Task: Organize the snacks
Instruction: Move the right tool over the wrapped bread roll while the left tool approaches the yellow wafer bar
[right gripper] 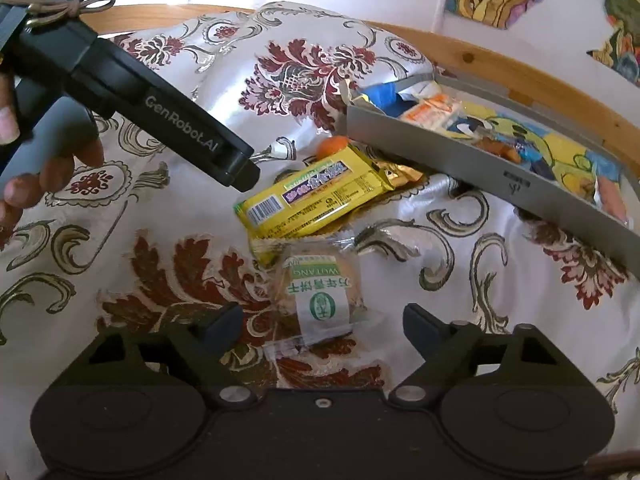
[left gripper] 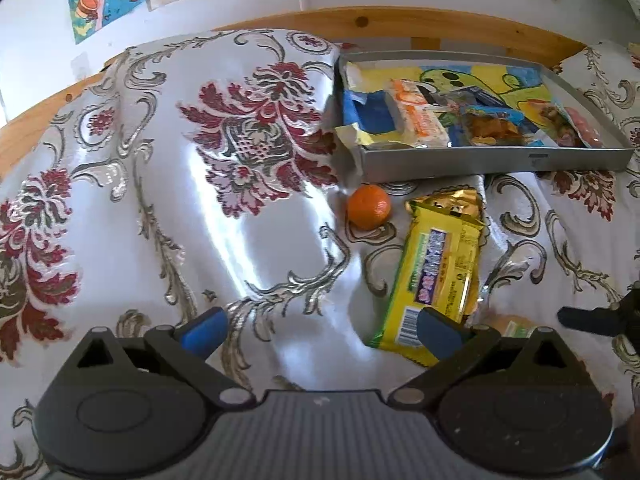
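The orange (right gripper: 333,145) is mostly hidden behind the yellow pack (right gripper: 316,192) in the right view; in the left view it is seen whole, lying on the cloth (left gripper: 120,208) just in front of the tray (left gripper: 496,159). A gold wrapper (left gripper: 452,200) is largely covered by the yellow pack, only its far end showing. The biscuit (right gripper: 320,292), in clear film, is seen plainly from the right wrist, touching the near end of the yellow pack; in the left view only a blurred sliver is made out behind the right finger. The tray's contents are crowded and overlapping: an orange-white packet (left gripper: 416,114), a blue packet (left gripper: 490,126) and others not identified; its right end is cut off in the right view. The left gripper (left gripper: 320,330) is spread wide, nothing between its fingers, its right finger overlapping the yellow pack's barcode end. The right gripper (right gripper: 320,326) is likewise wide apart and holds nothing, the biscuit lying between and just ahead of its fingers. The left tool's body crosses the upper left of the right view, fingers of a hand (right gripper: 52,168) around its handle.
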